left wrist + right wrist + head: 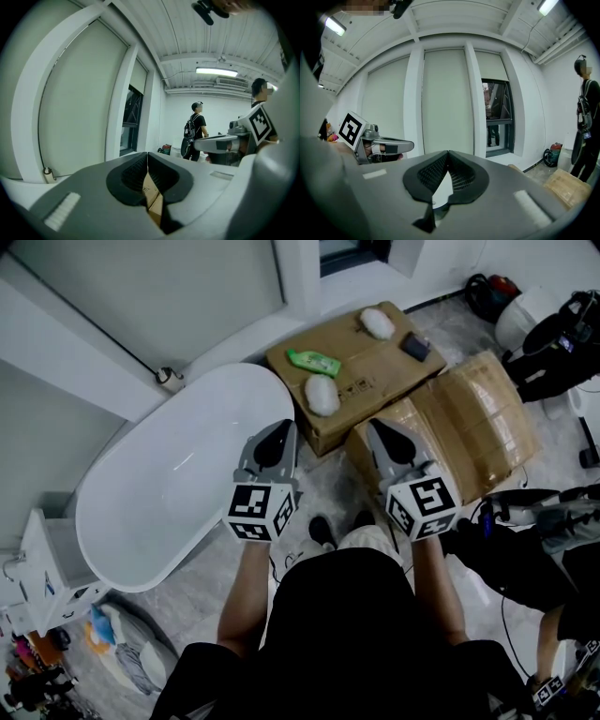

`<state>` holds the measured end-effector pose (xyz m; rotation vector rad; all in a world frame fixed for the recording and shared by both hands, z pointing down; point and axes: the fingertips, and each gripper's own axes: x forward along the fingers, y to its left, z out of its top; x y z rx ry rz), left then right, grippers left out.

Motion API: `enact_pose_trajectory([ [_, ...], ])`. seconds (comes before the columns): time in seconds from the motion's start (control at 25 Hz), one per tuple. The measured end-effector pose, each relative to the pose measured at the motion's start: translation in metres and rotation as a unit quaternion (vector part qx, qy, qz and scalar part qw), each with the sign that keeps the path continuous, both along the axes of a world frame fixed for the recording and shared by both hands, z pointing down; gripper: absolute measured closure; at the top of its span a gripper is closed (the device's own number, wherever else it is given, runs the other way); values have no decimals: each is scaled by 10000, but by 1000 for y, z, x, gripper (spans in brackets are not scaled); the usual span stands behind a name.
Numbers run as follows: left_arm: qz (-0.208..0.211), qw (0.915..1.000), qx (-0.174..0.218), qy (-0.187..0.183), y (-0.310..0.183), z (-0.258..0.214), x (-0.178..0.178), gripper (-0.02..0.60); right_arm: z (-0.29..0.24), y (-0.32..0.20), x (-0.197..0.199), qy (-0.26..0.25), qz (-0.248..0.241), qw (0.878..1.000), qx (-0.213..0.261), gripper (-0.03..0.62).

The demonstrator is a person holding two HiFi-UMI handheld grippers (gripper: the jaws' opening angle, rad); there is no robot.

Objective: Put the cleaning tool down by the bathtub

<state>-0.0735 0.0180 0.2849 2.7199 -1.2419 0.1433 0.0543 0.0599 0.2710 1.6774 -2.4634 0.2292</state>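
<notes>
Black rubber jaws are clenched on nothing in both our left gripper and right gripper. Beyond them, the white fluffy cleaning tool lies on a cardboard box, just beside the bathtub.

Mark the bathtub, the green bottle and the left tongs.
bathtub (178,488), head view, bare inner basin.
green bottle (314,362), head view, middle of its body.
left tongs (147,156), left gripper view, where the closed tips meet.
</notes>
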Motion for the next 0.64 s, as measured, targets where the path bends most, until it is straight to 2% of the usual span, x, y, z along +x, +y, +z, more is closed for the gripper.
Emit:
enact_pose_trajectory([
  [0.64,82,10000,17,-33,-6,-1,1,583,1,-6,-1,18,31,10000,-15,586],
])
